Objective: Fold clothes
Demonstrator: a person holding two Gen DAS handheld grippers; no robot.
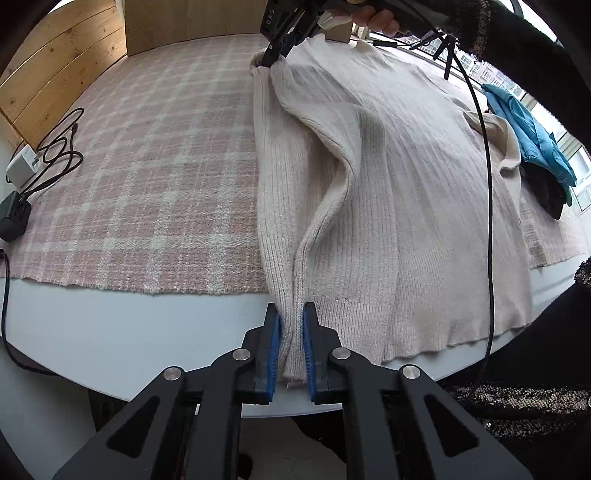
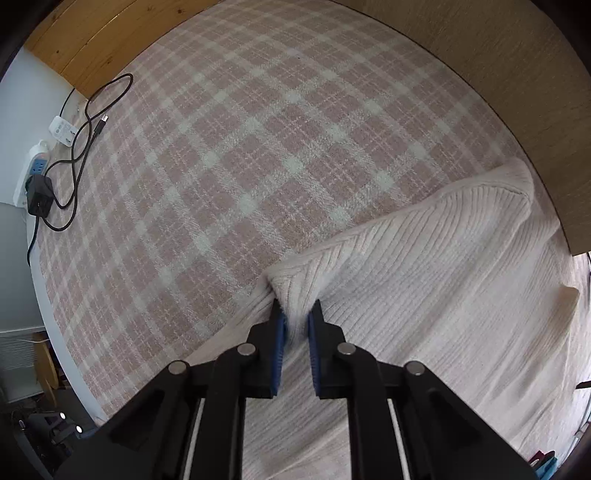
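Observation:
A cream ribbed sweater (image 1: 406, 184) lies lengthwise on a pink plaid cloth (image 1: 147, 166), with its hem hanging over the near table edge. My left gripper (image 1: 291, 317) is shut on a bunched fold of the hem at the sweater's left side. At the far end, my right gripper (image 1: 271, 59) pinches the sweater's upper left corner, held by a person's hand (image 1: 380, 18). In the right wrist view the right gripper (image 2: 295, 312) points down and is shut on a raised pinch of the sweater (image 2: 424, 277). A ridge of knit runs between the two grips.
A blue garment (image 1: 532, 133) on a dark one (image 1: 546, 188) lies at the far right. A white charger (image 1: 20, 164), black adapter (image 1: 13, 216) and looped cable (image 1: 62, 147) sit at the left edge. Wooden panels (image 1: 55, 66) stand behind. A black cable (image 1: 487, 184) hangs across the sweater.

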